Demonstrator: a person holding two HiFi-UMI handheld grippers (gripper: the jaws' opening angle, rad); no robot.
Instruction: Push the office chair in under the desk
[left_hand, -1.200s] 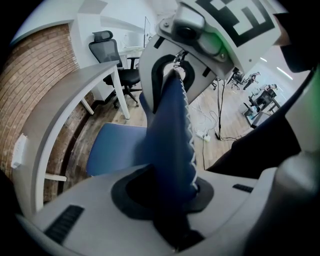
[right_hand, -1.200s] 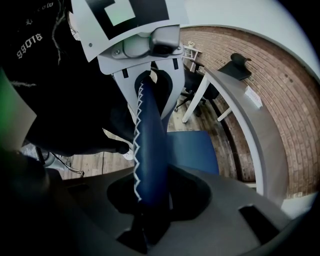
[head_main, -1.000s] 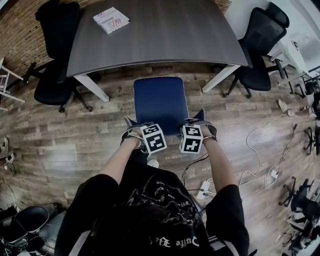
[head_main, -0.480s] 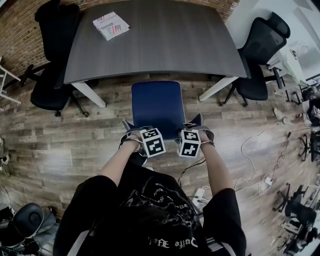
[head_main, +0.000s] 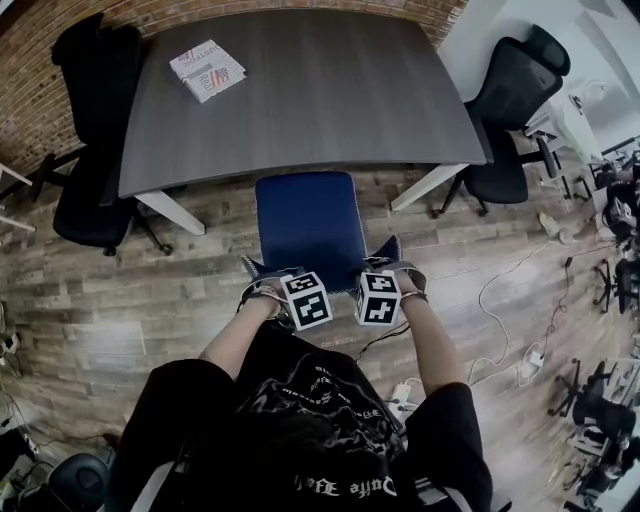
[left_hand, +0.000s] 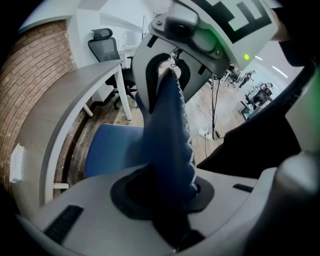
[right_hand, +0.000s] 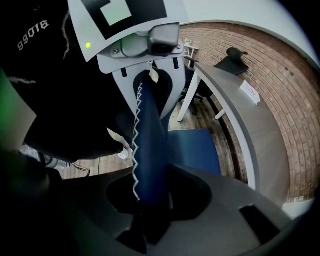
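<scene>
We hold the blue chair (head_main: 308, 215) by the top edge of its backrest (left_hand: 167, 140), left gripper (head_main: 262, 274) and right gripper (head_main: 392, 260) each clamped on a corner, while the chair stands on the wood floor (head_main: 120, 290) with its seat front reaching the grey desk's (head_main: 320, 90) near edge.

The head view is lit evenly and softly, a little muted, without hard shadows; the grey desk (head_main: 300, 90) has only a weak sheen. The wide lens bends its edges strongly, and the floor (head_main: 560, 300) at the right border looks smeared. Both gripper views have black rounded corners. There the near chair back (left_hand: 170, 145) is out of focus, a green lamp (left_hand: 246, 57) glows, and the far room is almost washed out.
</scene>
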